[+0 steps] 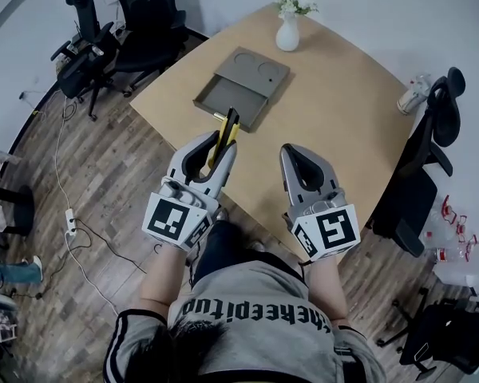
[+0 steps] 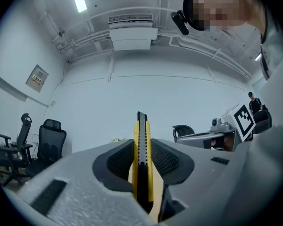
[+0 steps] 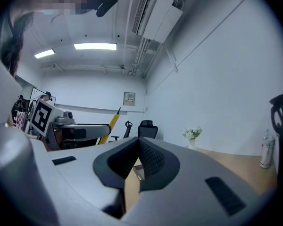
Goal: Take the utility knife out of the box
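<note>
Jaws on the left gripper (image 1: 221,144) are clamped on the utility knife (image 1: 227,128), pads pressing both flat sides. Left gripper view confirms it: the yellow-and-black knife (image 2: 141,135) stands on edge between the ribbed pads, and its far end sticks out past the fingertips.

Knife is out of the box (image 1: 223,94), held in the air on the person's side of it. In the head view its far end overlaps the box's near edge. Can't tell whether the blade is extended.

Right gripper (image 1: 299,152) has its jaws together with nothing between them. Right gripper view shows the pads (image 3: 151,157) meeting at the tip, with only table surface visible in the gap below. It sits right of the left gripper and nearer the person than the box, well off its near right corner.

Box is flat and grey. The near half is an open, shallow tray, and the far half has two round recesses. It lies on a light wooden table (image 1: 343,118), skewed to the table edges.

- White vase (image 1: 287,34) with small flowers: beyond the box, near the far table edge.
- Bottle (image 1: 411,94): lying far right of the box at the table edge.
- Black office chairs (image 1: 144,22): left of and beyond the box, off the table. One more chair (image 1: 427,154) stands right of the box, past the table edge.
- Power strip (image 1: 70,220) with cable: on the wood floor, well left of the box and nearer the person.
</note>
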The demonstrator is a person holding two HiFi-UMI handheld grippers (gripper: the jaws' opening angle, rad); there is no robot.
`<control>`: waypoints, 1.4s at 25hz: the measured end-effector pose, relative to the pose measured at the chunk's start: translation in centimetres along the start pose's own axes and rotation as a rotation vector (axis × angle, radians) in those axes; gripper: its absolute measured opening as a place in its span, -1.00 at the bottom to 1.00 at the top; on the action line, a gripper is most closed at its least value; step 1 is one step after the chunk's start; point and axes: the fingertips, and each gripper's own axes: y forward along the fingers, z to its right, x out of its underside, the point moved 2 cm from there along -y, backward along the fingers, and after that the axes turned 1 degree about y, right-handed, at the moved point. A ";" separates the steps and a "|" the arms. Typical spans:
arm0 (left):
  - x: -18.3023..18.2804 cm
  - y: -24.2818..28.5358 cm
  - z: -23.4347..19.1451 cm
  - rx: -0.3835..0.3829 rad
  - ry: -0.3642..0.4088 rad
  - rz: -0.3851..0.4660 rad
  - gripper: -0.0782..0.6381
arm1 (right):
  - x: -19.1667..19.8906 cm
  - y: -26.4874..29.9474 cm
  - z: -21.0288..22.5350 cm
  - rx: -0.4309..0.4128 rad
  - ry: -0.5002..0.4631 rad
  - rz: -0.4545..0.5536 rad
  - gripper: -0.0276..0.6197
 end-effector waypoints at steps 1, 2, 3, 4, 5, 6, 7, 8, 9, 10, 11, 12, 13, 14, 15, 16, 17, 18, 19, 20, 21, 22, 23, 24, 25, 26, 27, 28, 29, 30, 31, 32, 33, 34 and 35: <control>-0.1 -0.1 0.2 -0.005 0.002 0.003 -0.43 | 0.0 -0.2 0.0 -0.003 0.001 0.002 -0.90; -0.2 -0.3 0.4 -0.009 0.004 0.006 -0.43 | -0.1 -0.5 -0.1 -0.007 0.001 0.004 -0.90; -0.3 -0.5 0.6 -0.013 0.006 0.010 -0.43 | -0.2 -0.6 -0.2 -0.010 0.001 0.007 -0.90; -0.4 -0.6 0.7 -0.017 0.008 0.013 -0.43 | -0.3 -0.8 -0.3 -0.013 0.001 0.010 -0.90; -0.6 -0.7 0.7 -0.021 0.010 0.016 -0.43 | -0.4 -0.8 -0.3 -0.014 0.000 0.013 -0.90; -0.7 -0.8 0.7 -0.024 0.012 0.019 -0.43 | -0.4 -0.9 -0.4 -0.014 0.000 0.015 -0.90; -0.7 -0.9 0.8 -0.026 0.014 0.022 -0.43 | -0.5 -0.9 -0.4 -0.014 -0.001 0.017 -0.90; -0.9 -1.0 0.7 -0.027 0.016 0.024 -0.43 | -0.5 -1.0 -0.5 -0.013 -0.001 0.019 -0.90; -1.0 -1.1 0.7 -0.029 0.018 0.026 -0.43 | -0.6 -1.0 -0.6 -0.012 -0.002 0.020 -0.90; -1.1 -1.2 0.7 -0.030 0.019 0.030 -0.43 | -0.7 -1.1 -0.6 -0.010 -0.002 0.021 -0.90; -1.3 -1.3 0.6 -0.032 0.020 0.035 -0.43 | -0.7 -1.1 -0.6 -0.007 -0.002 0.022 -0.90; -1.4 -1.3 0.5 -0.032 0.022 0.039 -0.43 | -0.8 -1.1 -0.7 -0.004 -0.002 0.023 -0.90; -1.6 -1.4 0.4 -0.031 0.023 0.043 -0.43 | -0.8 -1.0 -0.7 0.000 -0.002 0.024 -0.90; -1.7 -1.5 0.3 -0.030 0.025 0.046 -0.43 | -0.9 -0.9 -0.8 0.003 -0.002 0.025 -0.90; -1.8 -1.6 0.1 -0.029 0.028 0.047 -0.43 | -0.9 -0.8 -1.0 0.007 -0.001 0.025 -0.90; -1.9 -1.8 0.0 -0.028 0.031 0.047 -0.43 | -1.0 -0.7 -1.2 0.010 0.000 0.025 -0.90; -2.0 -2.0 -0.2 -0.028 0.032 0.046 -0.43 | -1.0 -0.6 -1.4 0.013 0.001 0.025 -0.90; -2.1 -2.2 -0.4 -0.026 0.032 0.046 -0.43 | -1.1 -0.5 -1.6 0.017 0.003 0.025 -0.90; -2.1 -2.4 -0.6 -0.025 0.031 0.045 -0.43 | -1.1 -0.4 -1.8 0.021 0.005 0.024 -0.90; -2.2 -2.6 -0.8 -0.024 0.030 0.044 -0.43 | -1.1 -0.3 -2.1 0.026 0.007 0.023 -0.90; -2.2 -2.9 -1.0 -0.023 0.029 0.044 -0.43 | -1.2 -0.2 -2.4 0.032 0.008 0.022 -0.90; -2.3 -3.3 -1.2 -0.021 0.028 0.044 -0.43 | -1.2 -0.2 -2.7 0.039 0.009 0.021 -0.90; -2.3 -3.7 -1.5 -0.018 0.027 0.044 -0.43 | -1.2 -0.2 -3.0 0.045 0.009 0.021 -0.90; -2.4 -4.0 -1.7 -0.016 0.027 0.045 -0.43 | -1.2 -0.2 -3.4 0.052 0.008 0.021 -0.90; -2.4 -4.4 -1.8 -0.014 0.024 0.047 -0.43 | -1.2 -0.2 -3.7 0.059 0.008 0.020 -0.90; -2.5 -4.7 -2.0 -0.012 0.020 0.049 -0.43 | -1.2 -0.3 -4.0 0.067 0.008 0.019 -0.90; -2.6 -4.9 -2.1 -0.009 0.016 0.051 -0.43 | -1.3 -0.4 -4.3 0.075 0.008 0.018 -0.90; -2.7 -5.1 -2.3 -0.006 0.011 0.054 -0.43 | -1.3 -0.5 -4.6 0.082 0.008 0.016 -0.90; -2.8 -5.4 -2.4 -0.002 0.008 0.056 -0.43 | -1.4 -0.6 -4.8 0.088 0.006 0.016 -0.90; -2.9 -5.6 -2.4 0.003 0.006 0.059 -0.43 | -1.5 -0.7 -5.1 0.094 0.005 0.015 -0.90; -3.0 -5.9 -2.4 0.009 0.006 0.060 -0.43 | -1.5 -0.8 -5.5 0.100 0.003 0.015 -0.90; -3.1 -6.2 -2.4 0.015 0.005 0.062 -0.43 | -1.6 -1.0 -5.8 0.106 0.002 0.015 -0.90; -3.1 -6.5 -2.4 0.021 0.004 0.063 -0.43 | -1.6 -1.1 -6.1 0.112 0.001 0.014 -0.90; -3.2 -6.8 -2.4 0.028 0.003 0.064 -0.43 | -1.7 -1.2 -6.5 0.118 0.000 0.013 -0.90; -3.3 -7.1 -2.5 0.034 0.001 0.066 -0.43 | -1.7 -1.3 -6.9 0.124 -0.001 0.012 -0.90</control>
